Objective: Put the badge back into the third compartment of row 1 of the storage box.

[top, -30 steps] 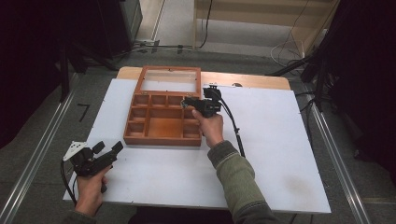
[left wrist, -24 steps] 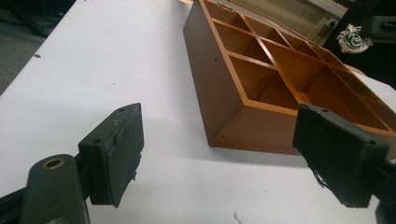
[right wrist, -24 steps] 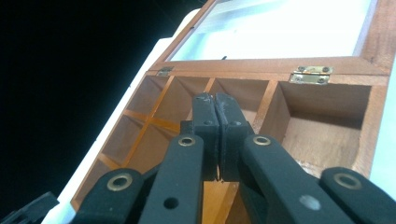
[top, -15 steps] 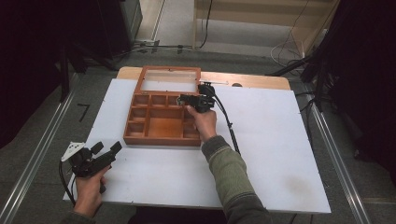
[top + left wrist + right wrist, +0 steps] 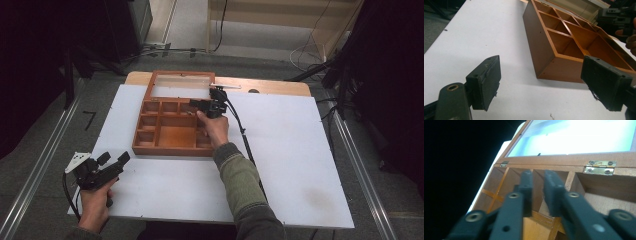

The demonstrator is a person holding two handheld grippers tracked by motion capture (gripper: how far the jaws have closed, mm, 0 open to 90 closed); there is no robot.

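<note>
Apparently the wooden box (image 5: 172,125) with its lid (image 5: 181,85) open is being approached: the right gripper (image 5: 196,104), nearly clenched and empty, is held over its back compartments, the left gripper (image 5: 114,159) is released near its front corner, and closing the lid is judged next.

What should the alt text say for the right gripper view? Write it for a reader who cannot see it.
The right gripper reaches into an open wooden compartment box, its two dark fingers nearly together over a divider between back-row compartments. Beyond them the lid stands open on brass hinges, its pane glowing bright.
</note>
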